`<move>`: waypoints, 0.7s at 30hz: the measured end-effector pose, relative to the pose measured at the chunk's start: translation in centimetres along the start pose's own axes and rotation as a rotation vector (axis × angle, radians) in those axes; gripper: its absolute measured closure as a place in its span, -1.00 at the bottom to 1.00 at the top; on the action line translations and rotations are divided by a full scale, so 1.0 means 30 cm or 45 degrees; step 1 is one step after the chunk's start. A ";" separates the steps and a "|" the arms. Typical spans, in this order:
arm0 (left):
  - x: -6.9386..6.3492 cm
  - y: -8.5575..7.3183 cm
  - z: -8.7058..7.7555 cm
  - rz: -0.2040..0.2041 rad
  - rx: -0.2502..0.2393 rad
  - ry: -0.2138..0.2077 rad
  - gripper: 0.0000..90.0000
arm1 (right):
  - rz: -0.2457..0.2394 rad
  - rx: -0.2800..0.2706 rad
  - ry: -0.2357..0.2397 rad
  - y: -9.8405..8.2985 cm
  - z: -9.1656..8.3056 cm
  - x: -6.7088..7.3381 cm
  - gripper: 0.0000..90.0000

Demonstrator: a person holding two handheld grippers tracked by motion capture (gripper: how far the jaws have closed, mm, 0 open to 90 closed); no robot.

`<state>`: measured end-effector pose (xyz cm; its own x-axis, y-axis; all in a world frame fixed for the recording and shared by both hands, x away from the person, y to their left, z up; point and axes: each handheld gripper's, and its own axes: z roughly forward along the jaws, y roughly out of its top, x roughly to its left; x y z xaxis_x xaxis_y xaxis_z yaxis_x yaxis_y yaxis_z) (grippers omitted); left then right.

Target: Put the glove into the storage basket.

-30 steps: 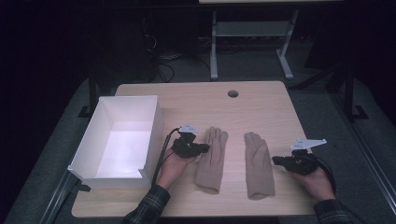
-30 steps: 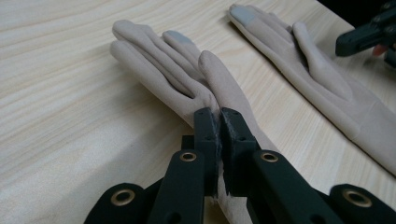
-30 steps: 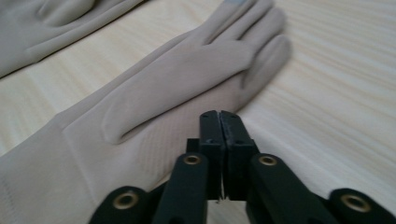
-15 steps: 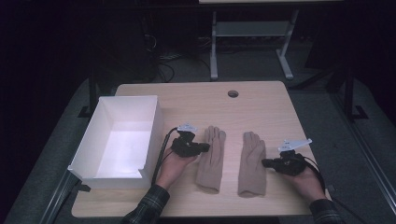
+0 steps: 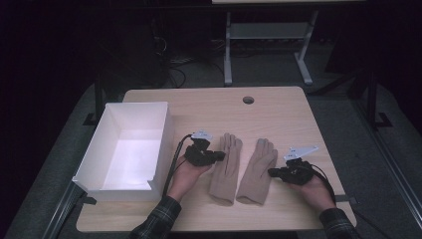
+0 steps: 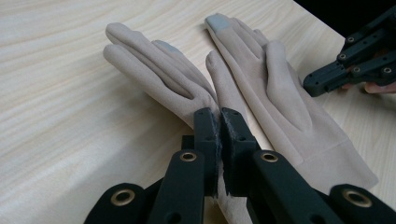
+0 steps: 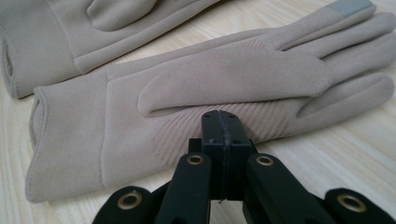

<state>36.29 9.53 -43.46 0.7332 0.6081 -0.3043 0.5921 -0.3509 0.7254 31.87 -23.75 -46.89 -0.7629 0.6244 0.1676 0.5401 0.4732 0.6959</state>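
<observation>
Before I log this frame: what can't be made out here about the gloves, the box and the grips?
- Left gripper, left gripper view: jaws shut on the left glove; the pinched edge is hidden between them.
- Right gripper, right gripper view: jaws shut at the right glove; whether fabric is caught cannot be told.
- Box, high view: near wall hides part of its floor.

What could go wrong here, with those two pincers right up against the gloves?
The left gripper pinches only the edge of the left glove, so the fabric might slip out when lifted. The right gripper is shut with its tips at the side of the right glove; pushing on could crumple it or slide it over the other glove, since the two lie almost touching. The white box stands close by and a swinging glove could catch its wall.
</observation>
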 end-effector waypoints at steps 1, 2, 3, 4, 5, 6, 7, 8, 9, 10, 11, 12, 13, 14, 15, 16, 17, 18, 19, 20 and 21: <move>0.005 0.005 0.000 0.012 -0.001 0.004 0.90 | 0.010 0.002 0.003 0.002 0.001 0.003 1.00; 0.008 0.010 0.000 0.012 -0.004 0.004 0.90 | 0.001 0.001 0.005 0.003 0.004 0.002 1.00; 0.012 0.015 -0.001 0.008 -0.011 0.003 0.90 | 0.005 0.006 0.005 0.005 0.003 0.004 1.00; 0.013 0.019 0.000 0.002 -0.014 0.005 0.90 | 0.004 0.004 0.006 0.006 0.004 0.004 1.00; 0.015 0.025 0.002 0.003 -0.012 0.002 0.90 | 0.005 0.004 0.007 0.006 0.005 0.004 1.00; 0.017 0.033 0.004 0.011 -0.012 0.002 0.90 | -0.002 0.000 0.008 0.006 0.006 0.003 1.00; 0.017 0.040 0.007 0.013 -0.015 0.000 0.90 | -0.002 -0.002 0.012 0.007 0.008 0.002 1.00; 0.017 0.044 0.010 0.009 -0.021 -0.001 0.90 | -0.002 -0.002 0.016 0.008 0.009 0.002 1.00; 0.017 0.051 0.014 0.014 -0.018 -0.007 0.90 | 0.003 -0.001 0.018 0.008 0.010 0.002 1.00; 0.016 0.058 0.021 0.016 -0.014 -0.008 0.90 | 0.003 -0.003 0.019 0.008 0.010 0.002 1.00; 0.016 0.063 0.025 0.019 -0.011 -0.008 0.90 | -0.001 -0.007 0.020 0.007 0.010 0.000 1.00; 0.014 0.070 0.034 0.017 -0.006 -0.013 0.90 | 0.005 -0.007 0.024 0.007 0.010 0.000 1.00; 0.013 0.074 0.039 0.019 -0.004 -0.013 0.90 | 0.018 -0.009 0.031 0.008 0.012 -0.002 1.00; 0.010 0.077 0.045 0.014 -0.004 -0.011 0.90 | 0.020 -0.008 0.032 0.010 0.014 0.000 1.00; 0.008 0.080 0.049 0.015 -0.002 -0.012 0.90 | 0.007 -0.012 0.032 0.011 0.017 -0.001 1.00; 0.006 0.083 0.054 0.015 -0.001 -0.015 0.90 | 0.009 -0.011 0.034 0.013 0.019 0.001 1.00; 0.004 0.087 0.062 0.023 -0.003 -0.019 0.90 | 0.014 -0.007 0.034 0.018 0.021 0.004 1.00; -0.002 0.090 0.067 0.022 -0.007 -0.022 0.90 | 0.004 -0.008 0.036 0.022 0.026 0.005 1.00; -0.004 0.092 0.070 0.024 -0.003 -0.026 0.90 | -0.003 -0.010 0.037 0.025 0.030 0.006 1.00; -0.008 0.095 0.075 0.025 -0.004 -0.028 0.90 | -0.002 -0.012 0.041 0.028 0.034 0.007 1.00; -0.013 0.098 0.080 0.027 -0.003 -0.028 0.90 | 0.002 -0.013 0.043 0.032 0.040 0.008 1.00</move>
<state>38.54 6.55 -42.68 0.7527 0.5847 -0.3026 0.5758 -0.3618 0.7332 32.63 -22.40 -47.00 -0.7738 0.6035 0.1923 0.5378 0.4657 0.7028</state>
